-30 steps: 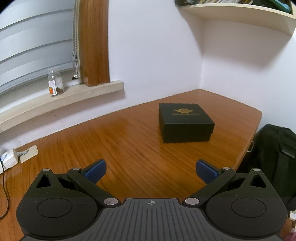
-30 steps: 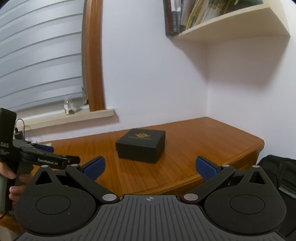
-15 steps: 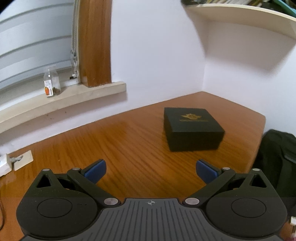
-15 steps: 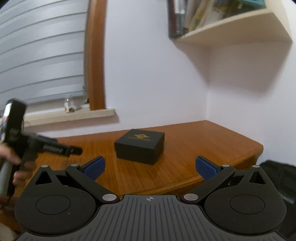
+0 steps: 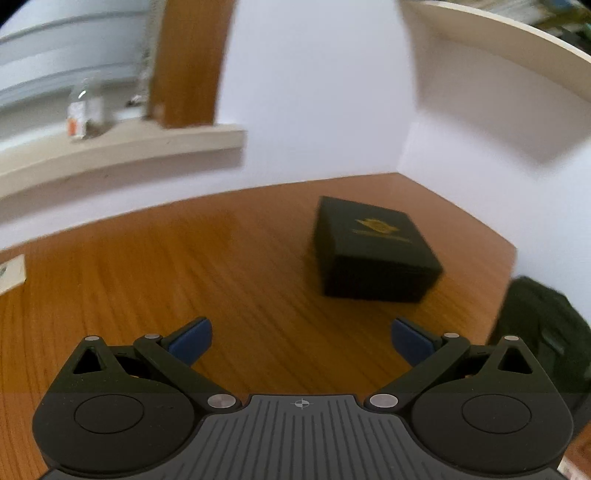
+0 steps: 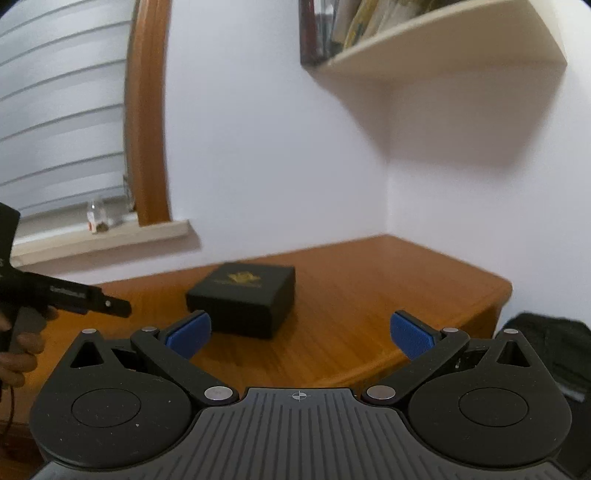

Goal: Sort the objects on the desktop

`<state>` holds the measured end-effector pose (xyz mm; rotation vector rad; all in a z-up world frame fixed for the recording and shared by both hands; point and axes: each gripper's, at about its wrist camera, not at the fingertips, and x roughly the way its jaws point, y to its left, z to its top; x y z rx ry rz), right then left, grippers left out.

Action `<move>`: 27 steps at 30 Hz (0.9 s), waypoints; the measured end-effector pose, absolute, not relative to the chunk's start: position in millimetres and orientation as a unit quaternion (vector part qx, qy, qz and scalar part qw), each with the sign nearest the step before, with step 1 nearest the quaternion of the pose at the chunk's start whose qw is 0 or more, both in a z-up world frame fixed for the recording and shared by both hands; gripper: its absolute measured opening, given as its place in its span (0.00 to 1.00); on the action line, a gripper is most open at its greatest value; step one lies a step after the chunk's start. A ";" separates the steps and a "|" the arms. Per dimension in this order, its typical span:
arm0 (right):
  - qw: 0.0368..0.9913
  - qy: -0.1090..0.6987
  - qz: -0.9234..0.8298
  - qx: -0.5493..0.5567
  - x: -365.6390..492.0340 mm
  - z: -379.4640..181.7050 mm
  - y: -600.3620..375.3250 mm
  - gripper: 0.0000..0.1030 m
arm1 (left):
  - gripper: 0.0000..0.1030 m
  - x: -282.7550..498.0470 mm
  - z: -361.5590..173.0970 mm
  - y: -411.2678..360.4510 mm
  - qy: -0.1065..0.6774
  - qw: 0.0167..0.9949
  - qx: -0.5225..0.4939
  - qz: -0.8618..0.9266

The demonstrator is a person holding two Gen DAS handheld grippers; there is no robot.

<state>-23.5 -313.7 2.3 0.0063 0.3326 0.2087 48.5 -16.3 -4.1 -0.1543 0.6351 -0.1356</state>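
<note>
Wooden desk (image 5: 155,266), matte black box (image 5: 373,251) with gold emblem, closed lid

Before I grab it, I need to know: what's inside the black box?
Cannot be seen: the black box sits closed on the desk, its lid showing only a gold emblem.

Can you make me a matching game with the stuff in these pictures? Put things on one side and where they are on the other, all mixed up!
Things:
1. black box
2. little bottle
3. books
4. black bag

Places:
A. up on the wall shelf
B. on the wooden desk
C. past the desk's right end, lower than its top
D. on the windowsill

Pairs: 1-B, 2-D, 3-A, 4-C
</note>
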 end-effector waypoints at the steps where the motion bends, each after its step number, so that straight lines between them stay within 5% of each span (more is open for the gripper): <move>1: 0.980 0.166 0.105 -0.010 -25.7 0.6 -311.8 1.00 | 1.00 41.5 -4.9 -21.4 0.298 0.951 -0.055 -0.066; 16: 0.975 0.166 0.148 0.001 -61.0 25.5 -288.7 1.00 | 1.00 -54.9 9.4 -53.8 0.268 0.961 -0.005 -0.062; 27: 0.974 0.178 0.126 0.058 -10.4 18.2 -311.1 1.00 | 1.00 -20.9 22.0 -58.2 0.260 0.964 -0.008 -0.057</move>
